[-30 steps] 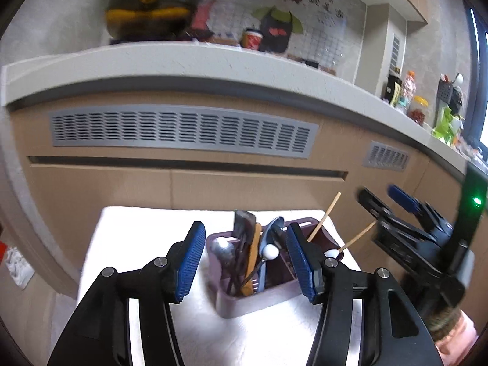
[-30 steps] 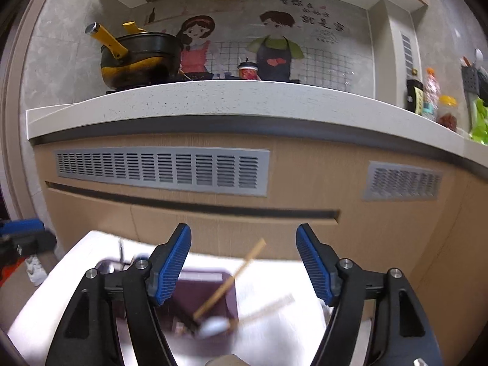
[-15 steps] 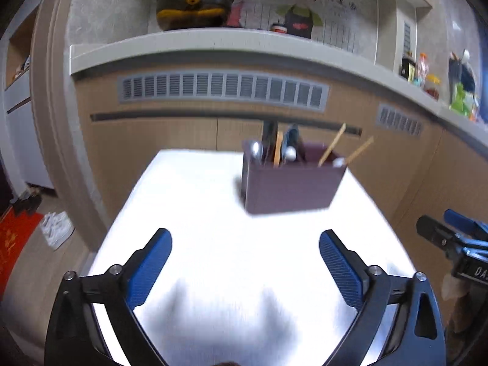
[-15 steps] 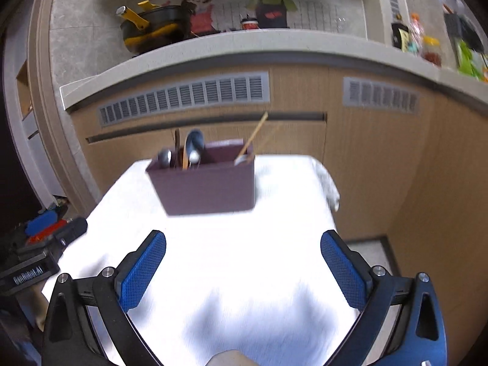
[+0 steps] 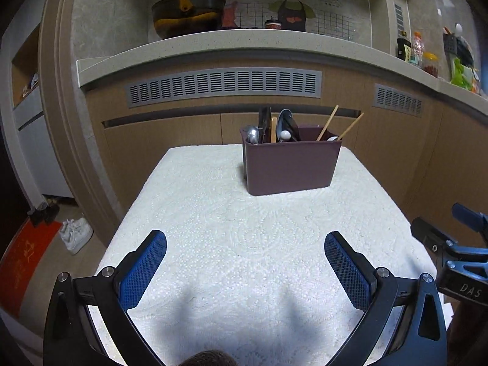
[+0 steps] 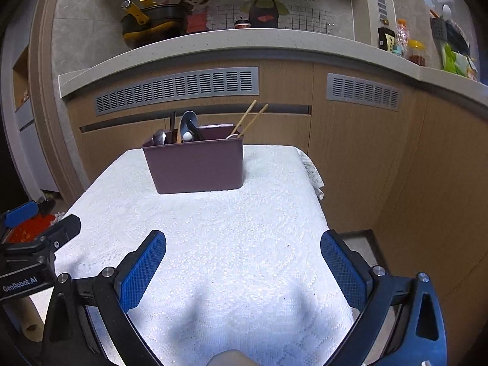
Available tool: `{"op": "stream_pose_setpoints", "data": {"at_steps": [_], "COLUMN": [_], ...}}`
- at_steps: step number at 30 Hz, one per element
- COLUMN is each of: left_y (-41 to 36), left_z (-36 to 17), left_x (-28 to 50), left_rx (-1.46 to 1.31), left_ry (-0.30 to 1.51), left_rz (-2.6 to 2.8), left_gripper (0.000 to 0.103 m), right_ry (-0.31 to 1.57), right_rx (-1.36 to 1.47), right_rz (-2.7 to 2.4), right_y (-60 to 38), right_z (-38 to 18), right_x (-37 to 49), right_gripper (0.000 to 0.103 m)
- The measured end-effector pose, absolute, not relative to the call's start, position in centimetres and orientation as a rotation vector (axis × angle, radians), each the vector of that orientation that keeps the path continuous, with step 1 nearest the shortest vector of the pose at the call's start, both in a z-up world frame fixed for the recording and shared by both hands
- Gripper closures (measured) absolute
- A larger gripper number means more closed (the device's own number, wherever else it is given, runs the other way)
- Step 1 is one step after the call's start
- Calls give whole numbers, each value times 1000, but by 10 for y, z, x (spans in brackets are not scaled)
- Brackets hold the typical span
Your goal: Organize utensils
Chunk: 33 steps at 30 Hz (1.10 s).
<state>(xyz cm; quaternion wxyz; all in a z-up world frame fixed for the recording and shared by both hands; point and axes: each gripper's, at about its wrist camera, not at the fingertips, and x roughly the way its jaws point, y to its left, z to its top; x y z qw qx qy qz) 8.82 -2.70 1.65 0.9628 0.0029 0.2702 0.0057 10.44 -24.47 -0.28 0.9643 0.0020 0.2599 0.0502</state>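
While our left gripper (image 5: 245, 244) is opening and our right gripper (image 6: 243, 242) gapes empty, the purple utensil caddy (image 5: 291, 164) stands filled.

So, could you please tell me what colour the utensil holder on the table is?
The utensil holder is a dull plum purple, clearest in the left wrist view.

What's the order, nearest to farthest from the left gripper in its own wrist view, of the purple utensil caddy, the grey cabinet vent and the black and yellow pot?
1. purple utensil caddy, on the table, right of centre.
2. grey cabinet vent, behind, under the counter.
3. black and yellow pot, top left, on the counter.
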Motion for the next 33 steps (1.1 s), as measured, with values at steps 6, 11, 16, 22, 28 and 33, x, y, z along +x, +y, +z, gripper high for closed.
{"op": "stream_pose_setpoints", "data": {"at_steps": [6,11,16,22,28,33], "left_y": [-26,-27,-27,-27,-28,-27], "left_z": [18,18,18,18,18,17], "left_x": [87,88,88,88,88,86], "left_rx": [2,4,1,-2,-1,-4], "left_ry": [546,551,554,555,558,559], "left_rz": [10,6,0,-1,-6,-6], "left_gripper": [0,0,0,0,0,0], "right_ry": [516,508,506,500,498,495], "right_rx": [2,-2,-3,-9,-9,-9], "right_rz": [98,103,102,108,108,108], "right_y": [-247,-245,-246,-246,-246,-246], "right_z": [-1,0,1,2,2,3], "right_x": [102,99,99,98,98,97], "right_gripper": [2,2,2,2,2,2]}}
